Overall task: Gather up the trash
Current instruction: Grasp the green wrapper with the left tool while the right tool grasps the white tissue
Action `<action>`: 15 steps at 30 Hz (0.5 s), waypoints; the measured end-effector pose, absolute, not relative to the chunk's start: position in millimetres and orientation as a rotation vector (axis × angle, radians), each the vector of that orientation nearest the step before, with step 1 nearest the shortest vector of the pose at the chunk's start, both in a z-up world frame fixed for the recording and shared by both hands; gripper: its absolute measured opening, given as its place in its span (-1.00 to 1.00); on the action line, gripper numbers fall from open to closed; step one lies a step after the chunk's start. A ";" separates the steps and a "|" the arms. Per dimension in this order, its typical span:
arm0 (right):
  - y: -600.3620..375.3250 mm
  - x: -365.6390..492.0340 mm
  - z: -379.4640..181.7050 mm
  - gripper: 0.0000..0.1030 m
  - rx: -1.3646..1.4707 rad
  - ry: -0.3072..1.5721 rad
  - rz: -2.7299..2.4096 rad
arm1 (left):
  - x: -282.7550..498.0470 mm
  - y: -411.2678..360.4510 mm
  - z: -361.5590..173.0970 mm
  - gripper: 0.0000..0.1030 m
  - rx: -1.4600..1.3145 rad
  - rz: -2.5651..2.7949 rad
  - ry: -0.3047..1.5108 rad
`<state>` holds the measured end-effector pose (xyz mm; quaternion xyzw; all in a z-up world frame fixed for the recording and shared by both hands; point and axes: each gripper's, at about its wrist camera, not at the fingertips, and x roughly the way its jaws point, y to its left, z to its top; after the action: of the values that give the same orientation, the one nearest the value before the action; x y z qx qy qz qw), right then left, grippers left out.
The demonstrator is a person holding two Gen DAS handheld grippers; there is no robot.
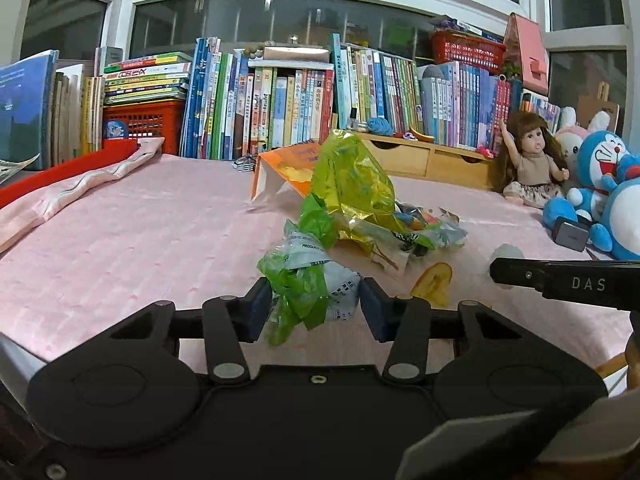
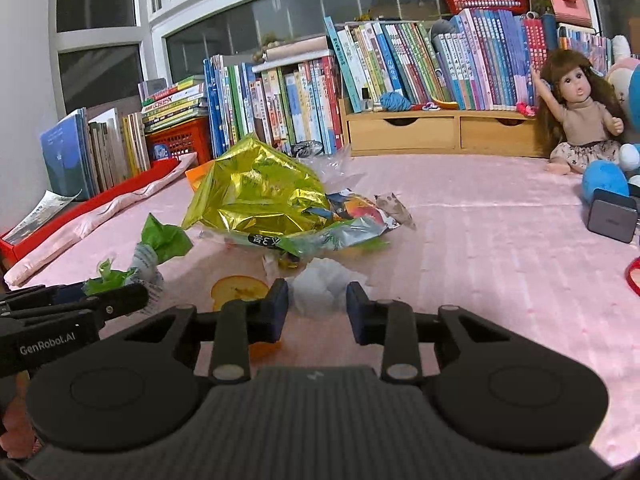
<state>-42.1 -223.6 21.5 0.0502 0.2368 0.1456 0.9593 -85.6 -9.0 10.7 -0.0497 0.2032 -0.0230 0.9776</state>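
Both grippers at the trash heap on the pink bed cover (image 2: 480, 240)

Left gripper (image 1: 312, 308) jaws pinch a green-and-white wrapper (image 1: 304, 280); right gripper (image 2: 316, 308) jaws stand part open around a white tissue wad (image 2: 320, 284), grip unclear. Crumpled gold foil bag (image 2: 256, 196) lies just behind, orange lid (image 2: 239, 289) between, doll (image 2: 576, 120) and books (image 2: 304, 108) well beyond

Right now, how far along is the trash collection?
Early. No bin or bagged trash is visible, so nothing looks done. In hand: the left gripper has its jaws around a green-and-white wrapper; the right gripper brackets a white tissue, not yet pinched. Left: yellow foil bag, orange peel, other wrappers.
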 end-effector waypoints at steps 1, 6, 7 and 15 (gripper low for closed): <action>-224.0 -44.1 21.6 -0.27 0.100 0.476 0.293 | -88.1 -8.6 11.1 -0.11 -0.103 -0.047 0.409; -225.1 -54.0 21.3 -0.27 0.107 0.466 0.295 | -100.6 -6.5 14.0 -0.11 -0.113 -0.058 0.415; -225.0 -57.0 21.2 -0.27 0.108 0.464 0.296 | -103.2 -6.0 14.8 -0.11 -0.114 -0.060 0.417; -221.8 -93.6 20.5 -0.27 0.111 0.452 0.338 | -138.1 1.5 21.0 -0.11 -0.162 -0.097 0.446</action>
<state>-93.6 -221.8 20.5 0.0548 0.2229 0.1665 0.9589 -138.1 1.5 21.0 -0.0804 0.2207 -0.0479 0.9708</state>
